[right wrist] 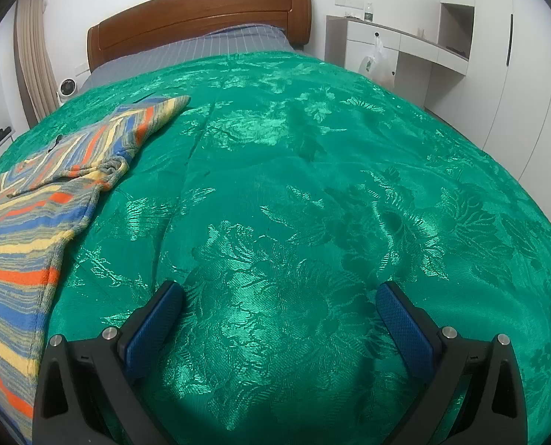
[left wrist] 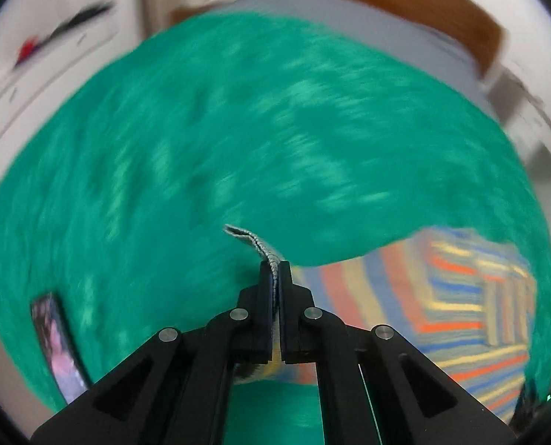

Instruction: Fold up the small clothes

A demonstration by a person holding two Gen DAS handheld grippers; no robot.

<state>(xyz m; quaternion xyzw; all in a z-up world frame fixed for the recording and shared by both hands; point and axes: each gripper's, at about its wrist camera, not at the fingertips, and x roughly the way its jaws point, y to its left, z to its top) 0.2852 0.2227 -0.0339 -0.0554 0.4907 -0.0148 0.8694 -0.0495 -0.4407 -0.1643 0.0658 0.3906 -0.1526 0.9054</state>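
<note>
Cloth edge sits pinched in the left gripper [left wrist: 275, 270], likely so 1 side of the striped garment [right wrist: 34, 230] can fold over; that view is blurry. The garment lies on the green bedspread [right wrist: 294, 193]. Right gripper [right wrist: 279, 319] hangs wide, holding nothing.

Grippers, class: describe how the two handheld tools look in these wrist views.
The left gripper is black, with angular linkage arms and round silver pivot pins. The right gripper has the same black frame and silver pins, plus textured blue pads on its fingers. No sleeves show.
</note>
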